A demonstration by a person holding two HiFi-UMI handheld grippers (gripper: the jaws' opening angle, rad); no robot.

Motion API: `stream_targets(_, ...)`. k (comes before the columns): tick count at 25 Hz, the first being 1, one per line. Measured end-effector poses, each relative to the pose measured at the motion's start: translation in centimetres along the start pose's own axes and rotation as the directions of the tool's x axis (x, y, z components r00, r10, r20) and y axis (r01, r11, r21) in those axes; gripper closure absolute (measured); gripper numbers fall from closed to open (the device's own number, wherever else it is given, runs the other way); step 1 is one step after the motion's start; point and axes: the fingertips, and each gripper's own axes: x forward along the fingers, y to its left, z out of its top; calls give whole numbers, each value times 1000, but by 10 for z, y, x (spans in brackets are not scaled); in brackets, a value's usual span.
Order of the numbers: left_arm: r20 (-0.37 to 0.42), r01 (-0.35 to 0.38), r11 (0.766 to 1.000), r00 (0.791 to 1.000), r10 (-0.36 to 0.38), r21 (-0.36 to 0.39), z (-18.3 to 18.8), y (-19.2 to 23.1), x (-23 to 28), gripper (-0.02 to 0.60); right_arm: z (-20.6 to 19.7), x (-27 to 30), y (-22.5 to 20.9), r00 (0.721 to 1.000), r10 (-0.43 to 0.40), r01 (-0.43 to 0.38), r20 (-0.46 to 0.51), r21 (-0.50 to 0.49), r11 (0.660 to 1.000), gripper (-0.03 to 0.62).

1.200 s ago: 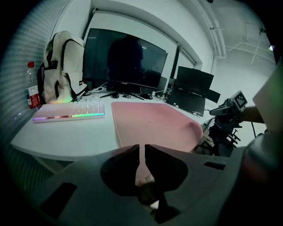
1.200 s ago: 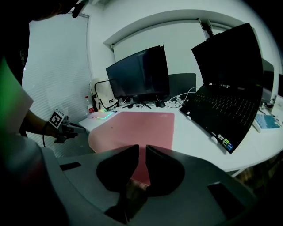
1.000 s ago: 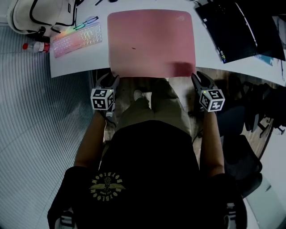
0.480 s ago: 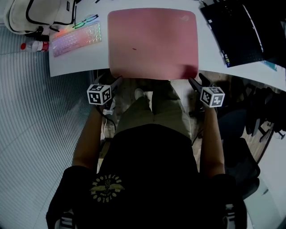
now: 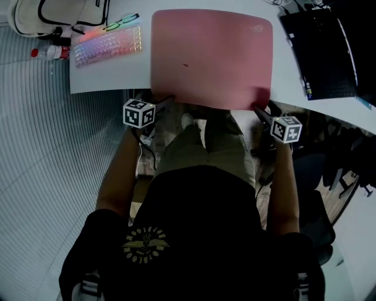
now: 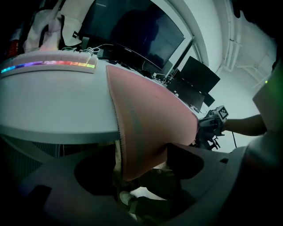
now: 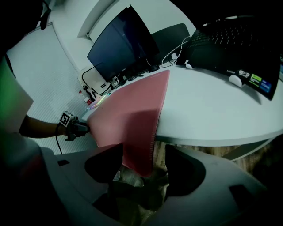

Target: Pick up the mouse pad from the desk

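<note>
The pink mouse pad [image 5: 211,56] lies flat on the white desk [image 5: 111,76], its near edge overhanging the desk's front. My left gripper [image 5: 167,101] is at the pad's near left corner and my right gripper [image 5: 261,109] at its near right corner. Both have just been opening. In the left gripper view the pad's corner [image 6: 141,128] hangs between the spread jaws of the left gripper [image 6: 139,163] without being pressed. In the right gripper view the other corner [image 7: 135,132] hangs loose in the right gripper [image 7: 143,165].
A backlit keyboard [image 5: 107,46], a pair of glasses [image 5: 120,23], a white bag [image 5: 59,14] and a bottle [image 5: 50,53] sit at the left. A black laptop [image 5: 320,53] lies at the right. A dark monitor [image 6: 132,39] stands behind the pad. The person's legs are under the desk edge.
Both grippers' jaws have spread apart at the pad's near corners and both hands have sunk a little. The pad rests in the same spot on the desk.
</note>
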Motion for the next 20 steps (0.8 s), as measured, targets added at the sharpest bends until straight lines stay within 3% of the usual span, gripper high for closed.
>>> stream_targets(4, -19, 25, 1000, 1000, -25, 10, 1, -2, 3, 232, 0, 12, 5, 997, 72, -72, -12, 16, 997, 315)
stream_targets(9, -64, 119, 993, 991, -118, 2, -1, -17, 8, 244, 4, 24, 16, 989, 149, -149, -2, 50, 988, 318)
stream_targets(11, -68, 115, 993, 991, -115, -6, 0, -18, 5, 305, 6, 27, 23, 987, 158, -157, -9, 36, 987, 345)
stream_targets(13, -43, 100, 994, 994, -102, -45, 3, -17, -2, 422, 8, 25, 26, 989, 148, -148, -12, 24, 989, 402)
stream_targets(15, -14, 95, 992, 995, -97, -77, 6, -21, -8, 497, 9, 18, 27, 990, 140, -140, -6, 32, 990, 496)
stream_targets(17, 1, 87, 993, 996, -87, -78, 10, -27, -14, 526, 10, 12, 30, 991, 137, -137, 5, 46, 990, 546)
stream_targets(20, 22, 63, 996, 998, -62, -70, 14, -34, -23, 551, 16, 1, 40, 994, 108, -109, 14, 11, 994, 572)
